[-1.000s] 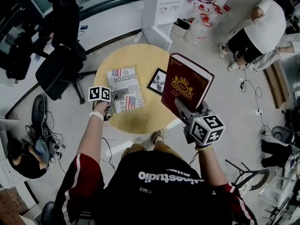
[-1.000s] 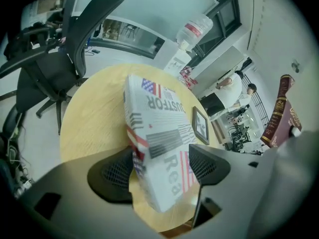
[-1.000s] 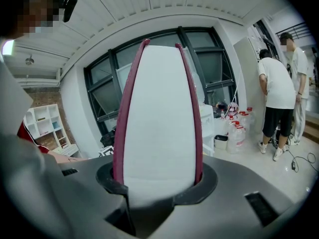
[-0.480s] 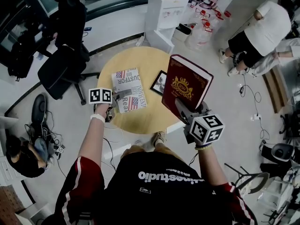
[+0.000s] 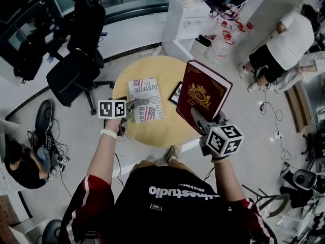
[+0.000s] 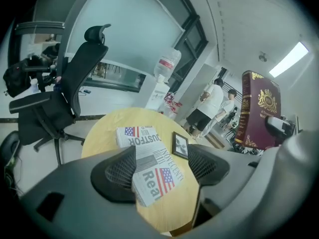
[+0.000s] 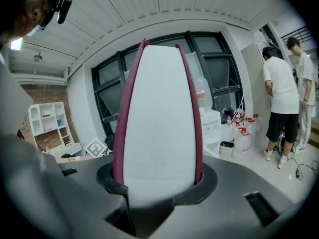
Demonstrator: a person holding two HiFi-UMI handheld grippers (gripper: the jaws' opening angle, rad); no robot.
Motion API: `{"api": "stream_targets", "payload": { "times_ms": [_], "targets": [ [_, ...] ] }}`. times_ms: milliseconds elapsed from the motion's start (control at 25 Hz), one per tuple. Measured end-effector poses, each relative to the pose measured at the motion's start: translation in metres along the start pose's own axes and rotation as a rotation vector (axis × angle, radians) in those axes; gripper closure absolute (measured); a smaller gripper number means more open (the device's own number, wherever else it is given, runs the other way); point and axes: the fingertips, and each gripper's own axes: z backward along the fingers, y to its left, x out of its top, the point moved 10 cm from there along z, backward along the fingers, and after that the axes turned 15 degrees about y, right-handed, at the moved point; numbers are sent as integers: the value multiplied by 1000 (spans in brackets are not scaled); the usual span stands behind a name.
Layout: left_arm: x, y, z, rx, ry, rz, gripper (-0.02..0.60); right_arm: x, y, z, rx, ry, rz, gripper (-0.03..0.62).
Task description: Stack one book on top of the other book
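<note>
A book with a newspaper-and-flag cover lies flat on the round wooden table. My left gripper hangs above the table's near left edge, open, and the book shows on the table beyond the gap between its jaws. My right gripper is shut on the lower edge of a thick maroon book with a gold crest, holding it upright above the table's right side. In the right gripper view the book's white page edge fills the space between the jaws.
A small black picture frame lies on the table between the two books. A black office chair stands to the left, a white cabinet and water bottles behind. People stand at the right.
My left gripper has risen from the table's edge beside the flag book, which stays flat on the table. The right gripper still holds the maroon book upright and has shifted only slightly.
</note>
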Motion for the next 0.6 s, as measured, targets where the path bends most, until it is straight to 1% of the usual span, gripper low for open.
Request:
{"api": "stream_targets", "payload": {
  "times_ms": [120, 280, 400, 600],
  "targets": [
    [-2, -9, 18, 30, -39, -46, 284, 0, 8, 0, 1, -4, 9, 365],
    [-3, -25, 41, 54, -110, -89, 347, 4, 16, 3, 5, -14, 15, 365],
    [-7, -38, 53, 84, -163, -142, 415, 6, 21, 6, 7, -24, 18, 366],
    [-13, -52, 77, 125, -256, -203, 520, 7, 29, 11, 10, -34, 19, 365]
  ]
}}
